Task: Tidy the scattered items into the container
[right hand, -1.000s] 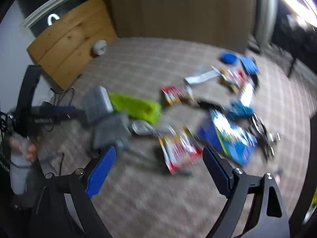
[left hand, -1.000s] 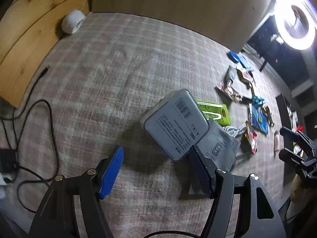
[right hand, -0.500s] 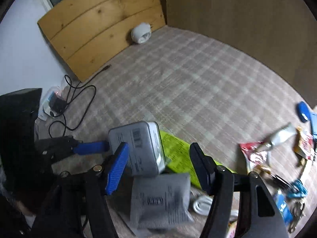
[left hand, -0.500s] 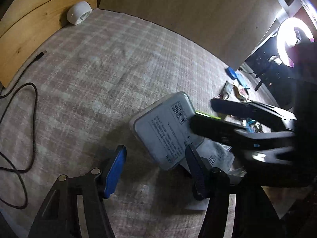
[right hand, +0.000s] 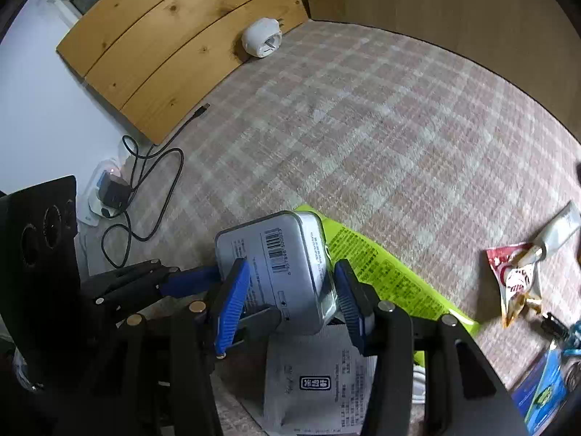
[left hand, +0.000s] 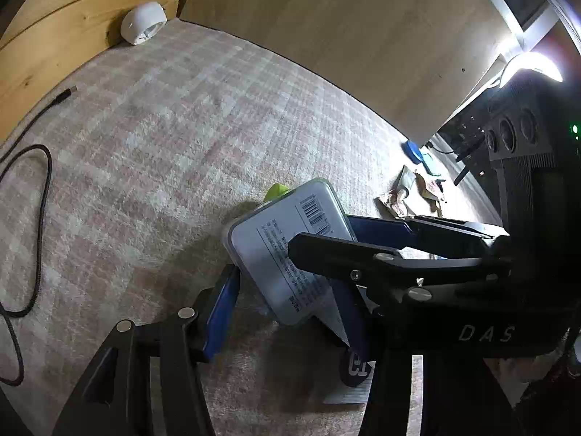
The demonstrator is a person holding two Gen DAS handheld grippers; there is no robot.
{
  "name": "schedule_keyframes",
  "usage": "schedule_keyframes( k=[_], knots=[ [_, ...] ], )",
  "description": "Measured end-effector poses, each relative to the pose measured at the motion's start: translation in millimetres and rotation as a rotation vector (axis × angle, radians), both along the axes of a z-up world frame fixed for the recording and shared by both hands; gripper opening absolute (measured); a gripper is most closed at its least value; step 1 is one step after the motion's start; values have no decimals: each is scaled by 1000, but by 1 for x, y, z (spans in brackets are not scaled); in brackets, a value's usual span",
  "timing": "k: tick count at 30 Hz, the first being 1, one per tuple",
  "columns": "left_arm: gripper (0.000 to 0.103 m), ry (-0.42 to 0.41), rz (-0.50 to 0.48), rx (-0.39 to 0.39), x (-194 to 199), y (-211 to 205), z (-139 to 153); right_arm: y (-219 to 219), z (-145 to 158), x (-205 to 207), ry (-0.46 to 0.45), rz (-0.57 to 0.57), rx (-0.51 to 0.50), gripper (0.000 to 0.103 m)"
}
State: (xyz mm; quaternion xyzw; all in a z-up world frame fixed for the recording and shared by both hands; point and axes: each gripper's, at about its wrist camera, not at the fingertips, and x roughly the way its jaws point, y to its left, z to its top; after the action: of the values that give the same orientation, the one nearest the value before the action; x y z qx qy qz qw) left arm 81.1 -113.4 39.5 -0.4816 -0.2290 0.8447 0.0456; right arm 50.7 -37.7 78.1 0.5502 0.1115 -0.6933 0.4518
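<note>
A silver tin box (left hand: pixel 287 254) with a barcode label lies upside down on the checked carpet; it also shows in the right wrist view (right hand: pixel 276 265). My left gripper (left hand: pixel 287 312) has its blue fingers on either side of the tin's near end. My right gripper (right hand: pixel 287 301) comes in from the side, its fingers (right hand: pixel 232 301) flanking the tin's other sides. Whether either pair is pressing on the tin I cannot tell. A green packet (right hand: pixel 381 272) and a grey sachet (right hand: pixel 316 385) lie under and beside the tin.
Snack packets (right hand: pixel 515 279) and a blue pack (right hand: pixel 541 396) lie scattered to the right. A black cable (right hand: pixel 152 167) and charger (right hand: pixel 112 189) sit at the left. A white round object (right hand: pixel 261 38) rests against the wooden board (right hand: pixel 163 47).
My right gripper swung over from the scattered packets and closed in around the tin. My left gripper moved forward so its fingers flank the tin.
</note>
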Motion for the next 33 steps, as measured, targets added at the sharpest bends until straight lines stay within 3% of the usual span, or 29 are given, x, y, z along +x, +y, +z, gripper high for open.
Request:
schedule_keyframes(
  k=[8,15,22,33],
  knots=[
    [49,39,-20,-8,6,8,25,11,20,8,26,-31,-37,48],
    [49,95,-106,-47,-4,46,59,44,50,10,82,-114,-86,48],
    [49,144,-256,-61,-21,125,86,124,82,2,126,-277,-130,48],
    [49,204,-546,-14,-40,313,112,322,127,-8,189,-581,-121,48]
  ],
)
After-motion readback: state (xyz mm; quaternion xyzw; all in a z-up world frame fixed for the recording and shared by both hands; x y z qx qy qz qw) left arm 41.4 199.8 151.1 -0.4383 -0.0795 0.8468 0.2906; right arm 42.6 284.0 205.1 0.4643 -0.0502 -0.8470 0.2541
